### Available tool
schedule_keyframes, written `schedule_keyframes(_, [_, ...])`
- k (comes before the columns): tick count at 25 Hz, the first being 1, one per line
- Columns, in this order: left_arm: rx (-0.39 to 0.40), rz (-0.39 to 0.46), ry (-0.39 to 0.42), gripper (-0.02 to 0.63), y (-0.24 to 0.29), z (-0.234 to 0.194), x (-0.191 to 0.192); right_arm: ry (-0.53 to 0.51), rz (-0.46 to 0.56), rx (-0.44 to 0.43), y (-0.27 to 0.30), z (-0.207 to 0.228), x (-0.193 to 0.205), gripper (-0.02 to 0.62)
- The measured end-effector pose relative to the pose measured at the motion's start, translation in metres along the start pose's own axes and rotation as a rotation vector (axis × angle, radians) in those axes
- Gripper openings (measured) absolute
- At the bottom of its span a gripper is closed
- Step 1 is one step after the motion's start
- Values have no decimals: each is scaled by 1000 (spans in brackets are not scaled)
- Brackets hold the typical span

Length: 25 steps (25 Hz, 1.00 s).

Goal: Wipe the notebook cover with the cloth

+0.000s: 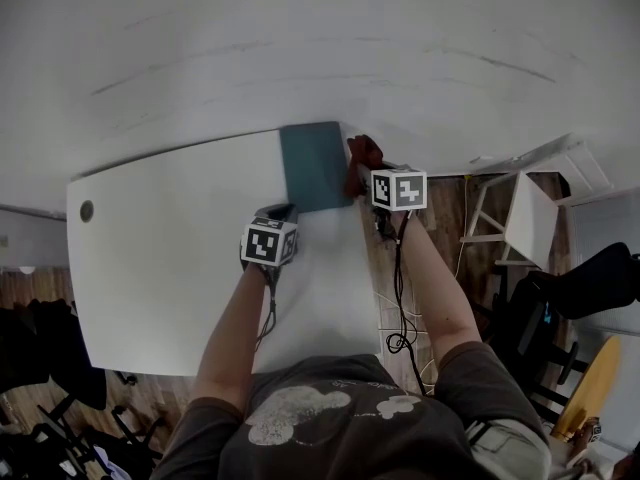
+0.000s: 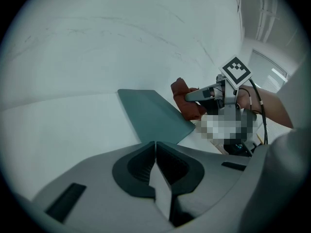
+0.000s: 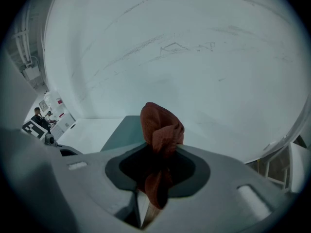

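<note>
A teal notebook lies flat at the far right corner of the white table. My right gripper hovers at the notebook's right edge, shut on a bunched rust-red cloth. In the right gripper view the cloth sticks up from between the jaws of the right gripper, with the notebook behind it. My left gripper sits just short of the notebook's near left corner, shut and empty. In the left gripper view, beyond the left gripper, I see the notebook, the cloth and the right gripper.
The table's right edge runs just under my right forearm, with cables hanging past it. A white stool and a black chair stand on the wood floor to the right. A round grommet sits near the table's left edge. A white wall backs the table.
</note>
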<state>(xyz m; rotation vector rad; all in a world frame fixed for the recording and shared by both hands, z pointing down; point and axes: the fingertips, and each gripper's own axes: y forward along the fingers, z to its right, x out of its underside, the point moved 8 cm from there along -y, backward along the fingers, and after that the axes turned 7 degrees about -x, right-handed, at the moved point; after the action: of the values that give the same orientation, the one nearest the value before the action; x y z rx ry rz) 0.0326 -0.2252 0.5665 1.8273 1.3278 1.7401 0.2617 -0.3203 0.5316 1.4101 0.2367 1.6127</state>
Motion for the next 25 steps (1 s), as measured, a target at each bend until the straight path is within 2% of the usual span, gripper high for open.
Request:
schedule_keyframes(6, [14, 57, -45, 8, -16, 1, 1, -9, 42, -29, -18, -17, -14, 107])
schedule_keyframes(12, [3, 105, -64, 8, -42, -4, 0, -56, 44, -110, -24, -55, -21, 107])
schedule_keyframes(17, [-12, 112, -93, 8, -62, -12, 12, -55, 22, -200, -15, -94, -9, 107])
schedule_keyframes(25, [-3, 118, -130, 6, -81, -20, 27, -56, -63, -254, 14, -135, 22, 109])
